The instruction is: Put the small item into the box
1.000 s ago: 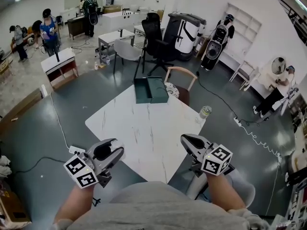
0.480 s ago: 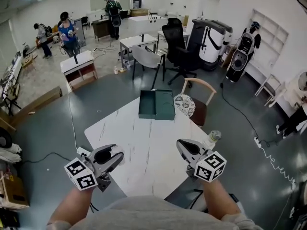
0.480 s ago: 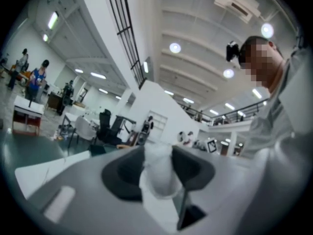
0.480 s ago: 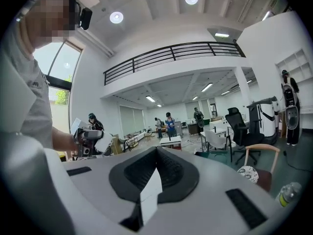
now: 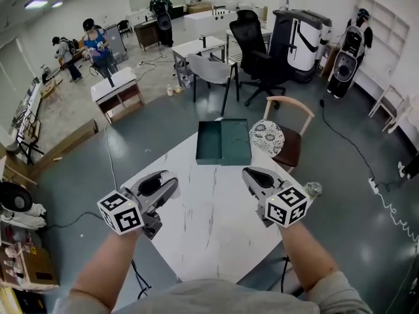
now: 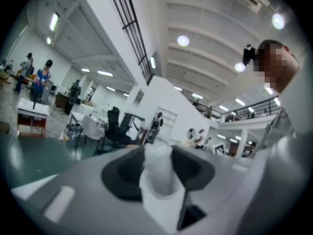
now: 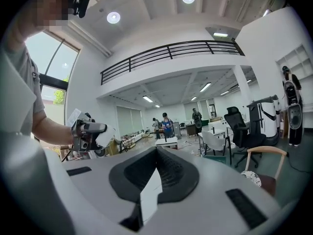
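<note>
Left gripper [image 5: 169, 186]: clenched on small item [image 6: 157, 173] | right gripper [image 5: 252, 175]: jaws together, nothing between | table [image 5: 209, 234]: white marble | box [image 5: 223, 142]: dark green, open, at table's far edge | small item: white, between left jaws, well apart from box

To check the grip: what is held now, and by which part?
The left gripper seems to pinch a small white item by its lower part; the right gripper holds nothing.

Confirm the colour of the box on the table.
The box is plain dark green, with no pattern visible. It shows best in the head view.
</note>
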Motion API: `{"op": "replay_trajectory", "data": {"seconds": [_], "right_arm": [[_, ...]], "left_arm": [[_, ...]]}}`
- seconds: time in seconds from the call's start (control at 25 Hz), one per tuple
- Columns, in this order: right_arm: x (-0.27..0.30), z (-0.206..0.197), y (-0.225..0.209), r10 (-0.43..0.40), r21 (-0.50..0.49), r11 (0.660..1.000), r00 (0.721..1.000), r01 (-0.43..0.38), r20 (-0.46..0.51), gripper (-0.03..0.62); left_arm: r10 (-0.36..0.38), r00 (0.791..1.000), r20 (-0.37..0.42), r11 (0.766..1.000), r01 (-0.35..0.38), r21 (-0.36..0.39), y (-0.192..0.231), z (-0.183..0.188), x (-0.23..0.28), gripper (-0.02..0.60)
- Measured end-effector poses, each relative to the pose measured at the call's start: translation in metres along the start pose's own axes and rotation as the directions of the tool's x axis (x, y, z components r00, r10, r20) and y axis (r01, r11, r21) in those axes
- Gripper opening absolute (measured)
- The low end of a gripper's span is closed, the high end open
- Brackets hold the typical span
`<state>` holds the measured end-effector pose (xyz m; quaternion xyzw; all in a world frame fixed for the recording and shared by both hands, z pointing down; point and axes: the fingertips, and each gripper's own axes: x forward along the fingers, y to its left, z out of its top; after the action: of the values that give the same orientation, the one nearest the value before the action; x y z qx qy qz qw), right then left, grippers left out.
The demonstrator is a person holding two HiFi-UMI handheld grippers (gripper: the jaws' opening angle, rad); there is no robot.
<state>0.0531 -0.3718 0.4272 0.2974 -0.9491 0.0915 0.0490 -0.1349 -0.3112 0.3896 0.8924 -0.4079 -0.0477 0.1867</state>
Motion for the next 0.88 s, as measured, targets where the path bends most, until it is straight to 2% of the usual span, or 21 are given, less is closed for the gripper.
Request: {"op": "replay_trajectory", "data": {"seconds": [0.4, 0.56, 0.68, 0.88], "right_arm": [[0.090, -0.022, -0.058, -0.116, -0.007, 0.993, 0.991, 0.116, -0.060, 0.008], [0.126, -0.031, -0.084, -0.130, -0.037, 0.991, 0.988, 0.127, -0.085, 0.008], [0.151, -0.041, -0.101, -0.133, -0.054, 0.990, 0.985, 0.128, -0.106, 0.008], [0.184, -0.057, -0.128, -0.149, -0.031, 0.989, 0.981, 0.146, -0.126, 0.008]], "left_arm": [[-0.069, 0.991, -0.118, 0.997, 0.071, 0.013, 0.097, -0.006, 0.100, 0.179], [-0.057, 0.980, -0.191, 0.998, 0.062, 0.022, 0.126, -0.023, 0.137, 0.179], [-0.035, 0.973, -0.228, 0.999, 0.036, -0.001, 0.153, -0.032, 0.163, 0.179], [-0.008, 0.956, -0.293, 1.000, 0.006, -0.010, 0.193, -0.051, 0.199, 0.179]]}}
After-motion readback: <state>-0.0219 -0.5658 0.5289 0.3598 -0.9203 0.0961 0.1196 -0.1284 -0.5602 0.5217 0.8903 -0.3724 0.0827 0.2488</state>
